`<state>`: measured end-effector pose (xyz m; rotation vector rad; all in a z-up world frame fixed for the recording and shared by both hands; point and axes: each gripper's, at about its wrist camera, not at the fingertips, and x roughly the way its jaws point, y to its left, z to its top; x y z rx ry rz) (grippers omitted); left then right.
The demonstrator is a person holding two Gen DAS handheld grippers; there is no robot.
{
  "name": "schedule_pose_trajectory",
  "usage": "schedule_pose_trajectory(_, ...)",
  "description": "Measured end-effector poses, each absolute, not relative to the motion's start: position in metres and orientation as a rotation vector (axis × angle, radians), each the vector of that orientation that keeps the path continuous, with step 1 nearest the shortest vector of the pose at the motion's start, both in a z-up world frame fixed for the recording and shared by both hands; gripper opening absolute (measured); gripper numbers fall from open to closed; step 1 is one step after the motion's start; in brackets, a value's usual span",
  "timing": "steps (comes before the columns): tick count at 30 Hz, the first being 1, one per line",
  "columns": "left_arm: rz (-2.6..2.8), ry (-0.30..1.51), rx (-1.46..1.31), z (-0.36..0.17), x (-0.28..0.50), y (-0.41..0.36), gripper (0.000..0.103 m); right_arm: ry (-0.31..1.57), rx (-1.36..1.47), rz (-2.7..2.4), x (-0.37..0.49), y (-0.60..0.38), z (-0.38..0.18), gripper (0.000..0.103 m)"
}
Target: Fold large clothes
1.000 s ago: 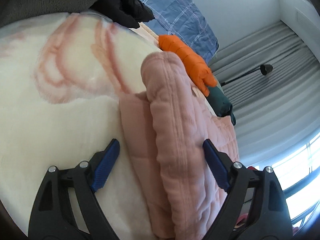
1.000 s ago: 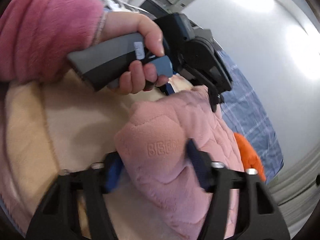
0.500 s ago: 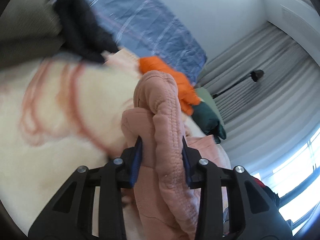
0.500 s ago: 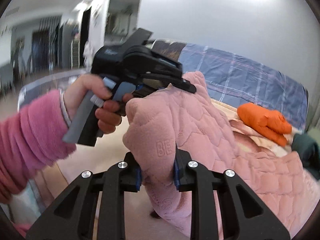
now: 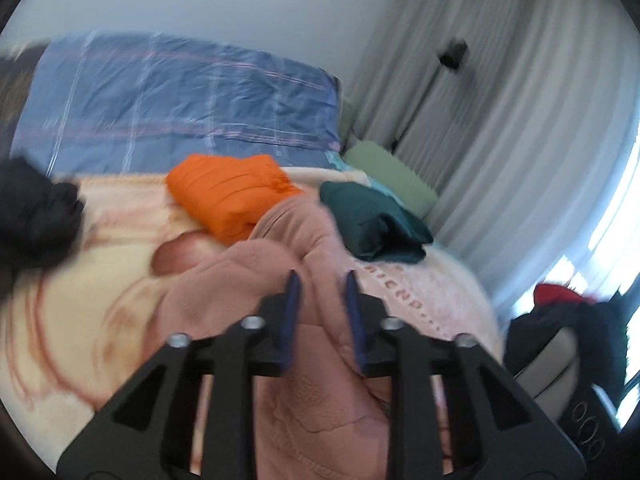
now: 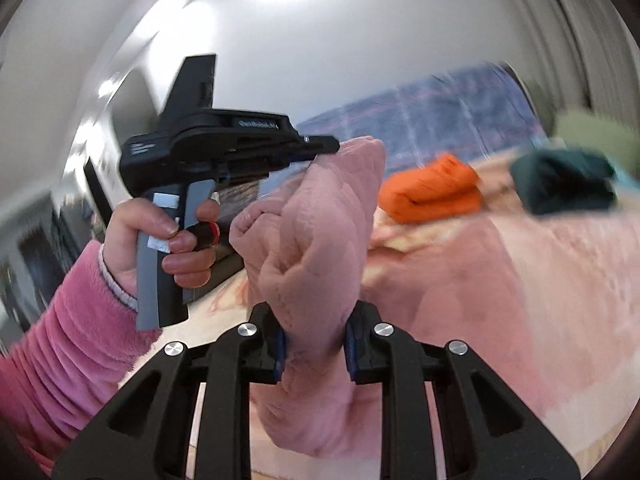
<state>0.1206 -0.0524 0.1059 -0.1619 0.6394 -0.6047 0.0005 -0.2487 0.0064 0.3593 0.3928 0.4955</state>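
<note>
Your left hand-held gripper (image 5: 322, 312) is clamped on a bunched fold of the pink quilted garment (image 5: 320, 392), its blue pads pressing the fabric from both sides. Your right hand-held gripper (image 6: 314, 346) is likewise closed on a thick wad of the same pink quilted garment (image 6: 320, 240), which stands up between its jaws toward 12 o'clock. In the right wrist view, the far end of that raised fold meets the tip of the left hand-held gripper (image 6: 320, 148) at about 11 o'clock, with your left hand (image 6: 160, 236) (in a pink fleece sleeve) wrapped round its grey handle at 9 o'clock.

The rest of the garment lies spread over the bed (image 5: 72, 280), which is covered in a cream blanket with a reddish pattern. From the left wrist view, a folded orange garment (image 5: 232, 196) sits on the bed at 11 o'clock, just beyond the pink fold, and a folded dark green garment (image 5: 376, 224) at 1 o'clock beside it. A blue plaid duvet (image 5: 180, 104) is heaped behind them against the wall, and a light green pillow (image 5: 392, 176) lies near the grey curtains (image 5: 500, 120). A dark, blurred garment (image 5: 36, 216) is at 9 o'clock
</note>
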Motion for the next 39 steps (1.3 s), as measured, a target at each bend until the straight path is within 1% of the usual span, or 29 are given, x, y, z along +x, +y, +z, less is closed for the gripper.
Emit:
schedule_pose_trajectory(4,-0.672,0.696,-0.002,0.092,0.127,-0.147,0.009,0.438,0.500,0.457,-0.004,-0.296,-0.023,0.021)
schedule_pose_trajectory(6,-0.693,0.703,0.043,0.086,0.124,-0.173,0.010,0.458,0.554,0.438,-0.009,-0.312,-0.038,0.020)
schedule_pose_trajectory(7,-0.699,0.689,0.061,0.085,0.121,-0.181,0.012,0.471,0.595,0.431,-0.010,-0.324,-0.048,0.020)
schedule_pose_trajectory(8,-0.690,0.666,0.076,0.087,0.118,-0.184,0.014,0.481,0.623,0.427,-0.009,-0.332,-0.054,0.020)
schedule_pose_trajectory(10,-0.677,0.631,0.077,0.092,0.118,-0.178,0.029,0.498,0.684,0.418,-0.008,-0.349,-0.069,0.020)
schedule_pose_trajectory(13,-0.647,0.594,0.073,0.100,0.114,-0.163,0.032,0.546,0.746,0.422,-0.001,-0.362,-0.091,0.020)
schedule_pose_trajectory(15,-0.629,0.619,0.081,0.093,0.113,-0.151,0.031,0.588,0.789,0.448,0.006,-0.363,-0.104,0.020)
schedule_pose_trajectory(18,-0.611,0.737,0.134,0.055,0.121,-0.146,0.031,0.617,0.837,0.485,0.004,-0.358,-0.120,0.021)
schedule_pose_trajectory(20,-0.617,0.775,0.173,0.033,0.123,-0.151,0.031,0.628,0.859,0.495,0.000,-0.356,-0.124,0.021)
schedule_pose_trajectory(23,-0.596,0.753,0.288,0.003,0.124,-0.168,0.031,0.641,0.871,0.490,-0.006,-0.356,-0.126,0.022)
schedule_pose_trajectory(26,-0.599,0.748,0.337,-0.008,0.127,-0.182,0.031,0.640,0.842,0.477,-0.015,-0.354,-0.124,0.022)
schedule_pose_trajectory(28,-0.596,0.720,0.439,-0.012,0.124,-0.198,0.031,0.640,0.828,0.470,-0.022,-0.361,-0.123,0.028)
schedule_pose_trajectory(31,-0.559,0.708,0.508,-0.021,0.126,-0.209,0.031,0.615,0.798,0.420,-0.034,-0.380,-0.112,0.038)
schedule_pose_trajectory(35,-0.572,0.731,0.463,-0.023,0.134,-0.204,0.031,0.511,0.671,0.335,-0.058,-0.390,-0.078,0.038)
schedule_pose_trajectory(39,-0.575,0.727,0.444,-0.025,0.136,-0.201,0.031,0.412,0.617,0.438,-0.060,-0.379,-0.050,0.037)
